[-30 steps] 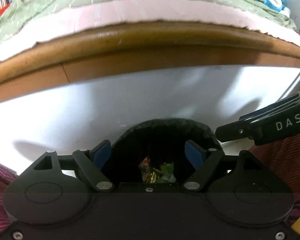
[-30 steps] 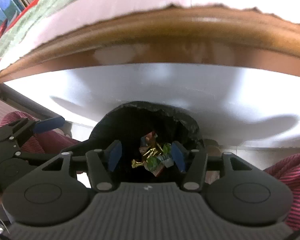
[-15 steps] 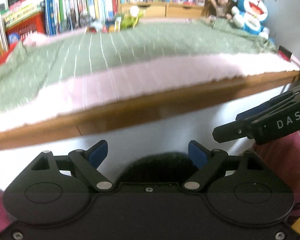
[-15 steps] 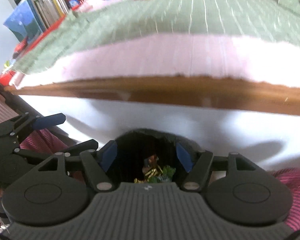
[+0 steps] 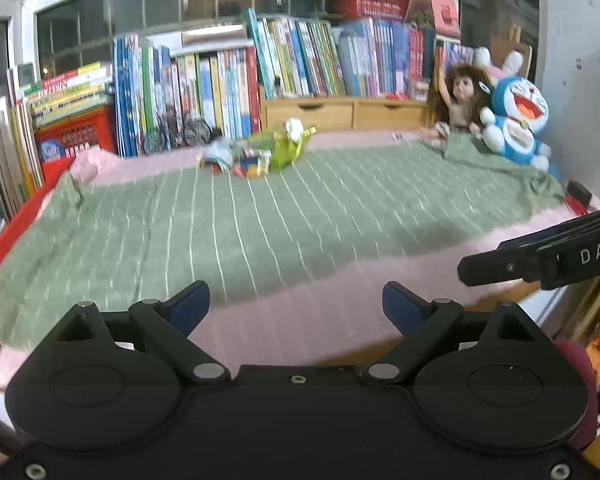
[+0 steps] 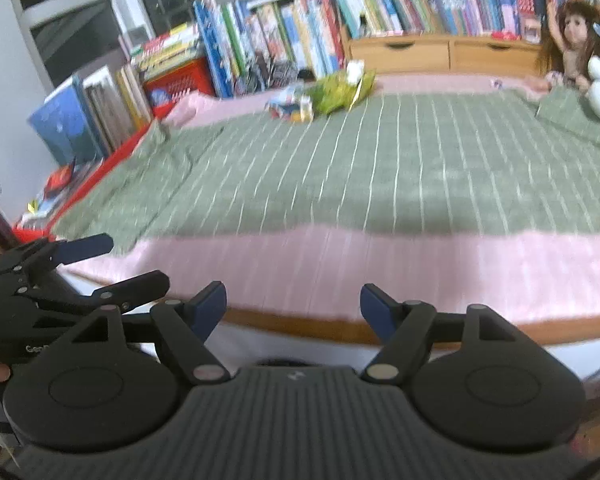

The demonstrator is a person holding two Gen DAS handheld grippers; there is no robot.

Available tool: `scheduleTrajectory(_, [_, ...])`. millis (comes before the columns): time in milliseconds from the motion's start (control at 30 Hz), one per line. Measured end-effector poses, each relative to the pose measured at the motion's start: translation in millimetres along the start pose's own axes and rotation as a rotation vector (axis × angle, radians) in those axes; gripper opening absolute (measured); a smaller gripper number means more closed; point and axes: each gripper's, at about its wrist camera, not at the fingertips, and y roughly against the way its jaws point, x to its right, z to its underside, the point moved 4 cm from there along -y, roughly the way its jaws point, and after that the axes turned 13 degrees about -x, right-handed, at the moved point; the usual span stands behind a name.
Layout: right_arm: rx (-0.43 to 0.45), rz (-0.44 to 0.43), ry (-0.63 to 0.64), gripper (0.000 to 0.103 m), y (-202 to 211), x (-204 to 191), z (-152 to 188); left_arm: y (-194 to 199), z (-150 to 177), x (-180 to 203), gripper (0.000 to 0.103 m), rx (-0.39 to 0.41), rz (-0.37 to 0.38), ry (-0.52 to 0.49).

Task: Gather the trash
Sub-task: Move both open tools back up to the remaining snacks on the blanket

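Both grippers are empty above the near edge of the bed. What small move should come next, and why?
Probably reach forward toward the pile of wrappers at the far side of the green blanket. The left gripper and right gripper hold nothing, their jaws are opening, and that litter remains uncollected.

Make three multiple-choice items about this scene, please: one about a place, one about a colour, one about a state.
1. Where does the pile of wrappers lie?
A. at the far side of the bed, near the books
B. at the near edge of the bed
C. between the claw fingers

2. What colour is the striped blanket?
A. red
B. green
C. blue

3. What is between the fingers of the left claw?
A. a wrapper
B. a doll
C. nothing

Answers:
1 A: the pile lies just before the row of books.
2 B: green cloth with pale lines.
3 C: the fingers stand apart, opening, with only bedding behind them.
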Motion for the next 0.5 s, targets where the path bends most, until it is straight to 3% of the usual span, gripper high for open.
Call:
scheduleTrajectory(233, [0.098, 0.029, -0.037, 0.083, 5.4, 10.4, -51.5, -14.7, -57.8, -16.4, 0.093, 0.048, -0.022, 0.029])
scheduleTrajectory(500, [0.200, 0.130, -0.035, 0.083, -3.5, 27.3, -121.5, -59.3, -135.9, -55.6, 0.093, 0.070, -0.015, 0.131])
